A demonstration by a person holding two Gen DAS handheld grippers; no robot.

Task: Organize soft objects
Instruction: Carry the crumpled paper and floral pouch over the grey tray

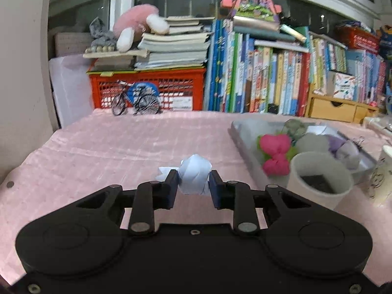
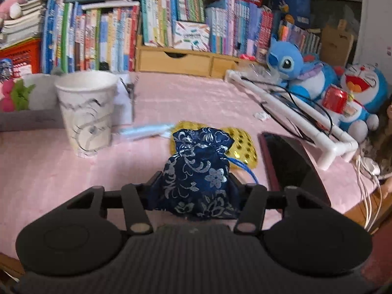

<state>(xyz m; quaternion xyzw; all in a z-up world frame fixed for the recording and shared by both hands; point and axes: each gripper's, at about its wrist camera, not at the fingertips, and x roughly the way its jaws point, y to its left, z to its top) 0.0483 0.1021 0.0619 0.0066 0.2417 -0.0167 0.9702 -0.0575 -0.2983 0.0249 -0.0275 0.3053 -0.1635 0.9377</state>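
your left gripper (image 1: pixel 192 186) has its two blue-padded fingers (image 1: pixel 171 188) closed partway on a crumpled white, pale-blue soft bundle (image 1: pixel 194 177), which sits pinched between the pads above the pink quilted tablecloth (image 1: pixel 98 152). to its right, a grey rectangular tray (image 1: pixel 242 142) holds a bright pink bow-shaped plush with green trim (image 1: pixel 274 153) among grey and lilac soft pieces, and a white paper cup (image 1: pixel 318 178) stands just in front of the tray.

your right gripper (image 2: pixel 194 183) is clamped on a navy brocade drawstring pouch with silver flowers (image 2: pixel 198 169), which fills the gap between the fingers and hides the pads. just behind it a gold spotted pouch (image 2: pixel 241 147) lies flat on the cloth, a marbled paper cup (image 2: pixel 87 110) stands to the left, and a dark tablet (image 2: pixel 289 164) lies to the right.
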